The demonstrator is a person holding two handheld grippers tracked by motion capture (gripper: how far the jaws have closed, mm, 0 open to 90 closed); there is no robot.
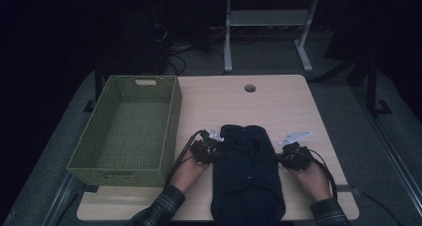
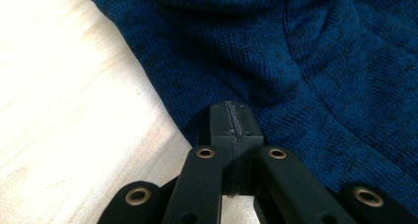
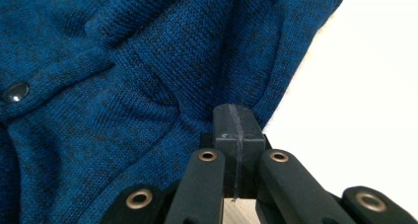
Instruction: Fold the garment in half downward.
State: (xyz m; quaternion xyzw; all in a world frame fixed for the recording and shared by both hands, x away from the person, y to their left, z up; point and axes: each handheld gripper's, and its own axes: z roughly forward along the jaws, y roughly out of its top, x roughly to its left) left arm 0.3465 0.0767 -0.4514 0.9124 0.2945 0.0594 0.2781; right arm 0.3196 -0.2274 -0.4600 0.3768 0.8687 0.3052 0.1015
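A dark blue knitted cardigan (image 1: 247,171) lies folded on the wooden table (image 1: 278,106), its lower end hanging over the near edge. My left gripper (image 1: 218,148) rests at the garment's left edge and my right gripper (image 1: 278,156) at its right edge. In the left gripper view the black jaws of my left gripper (image 2: 231,113) are shut, tips against the edge of the knit (image 2: 305,51). In the right gripper view my right gripper (image 3: 235,116) is likewise shut at the border of the cloth (image 3: 123,86); a dark button (image 3: 16,92) shows at far left. No fabric is visible between either pair of pads.
A green woven basket (image 1: 171,116) stands on the table's left side, nothing inside it. A round cable hole (image 1: 250,88) sits near the far edge. Beyond the table, a white desk frame (image 1: 228,42) stands on the dark floor.
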